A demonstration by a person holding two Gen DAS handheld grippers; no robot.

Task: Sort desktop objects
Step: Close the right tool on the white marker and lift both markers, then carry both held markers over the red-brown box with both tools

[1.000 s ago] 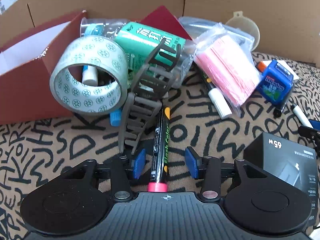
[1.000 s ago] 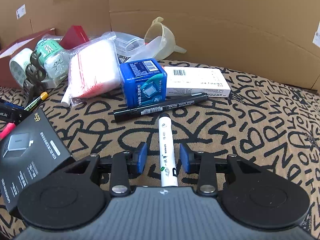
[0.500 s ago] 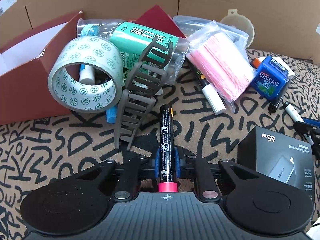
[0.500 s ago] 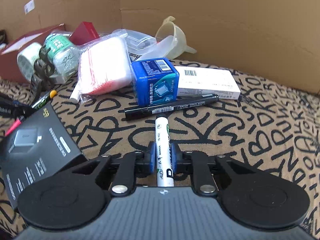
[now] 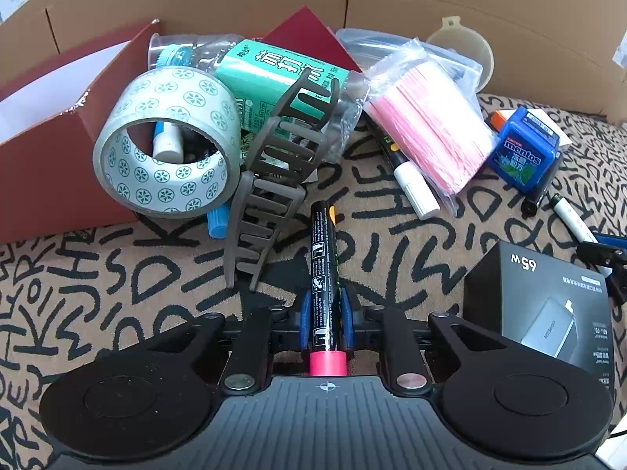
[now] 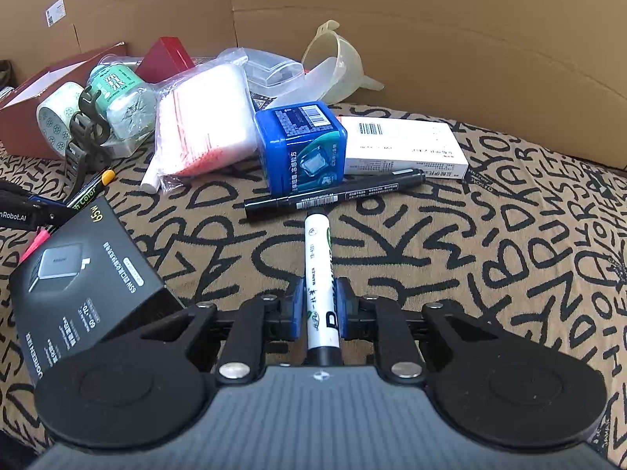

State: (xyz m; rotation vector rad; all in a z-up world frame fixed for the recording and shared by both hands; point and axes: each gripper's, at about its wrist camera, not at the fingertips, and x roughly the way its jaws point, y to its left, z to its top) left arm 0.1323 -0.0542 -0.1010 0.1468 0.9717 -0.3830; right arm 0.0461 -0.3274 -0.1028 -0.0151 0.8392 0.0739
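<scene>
In the left wrist view my left gripper [image 5: 324, 307] holds a black highlighter pen [image 5: 323, 243] with a pink end cap. The blue pads touch both sides of its barrel and the jaws are opening slightly. The pen points away over the patterned cloth [image 5: 117, 274], its tip near a grey hair claw [image 5: 274, 180]. In the right wrist view my right gripper [image 6: 318, 307] is shut on a white marker [image 6: 316, 243]. That marker's tip almost reaches a black marker [image 6: 333, 196] lying crosswise.
A patterned tape roll [image 5: 168, 145], a green-labelled bottle [image 5: 282, 74], a pink bag [image 5: 431, 125] and a red box [image 5: 39, 137] crowd the back left. A black charger box [image 6: 78, 274], a blue mint box [image 6: 301, 145], a white carton [image 6: 403, 145] and a funnel [image 6: 337, 62] lie nearby. Cardboard walls [image 6: 431, 19] ring the cloth.
Both grippers went from open around their pens to shut on them. The black pen straightened and rolled between the left pads. Neither hand shifted noticeably.
</scene>
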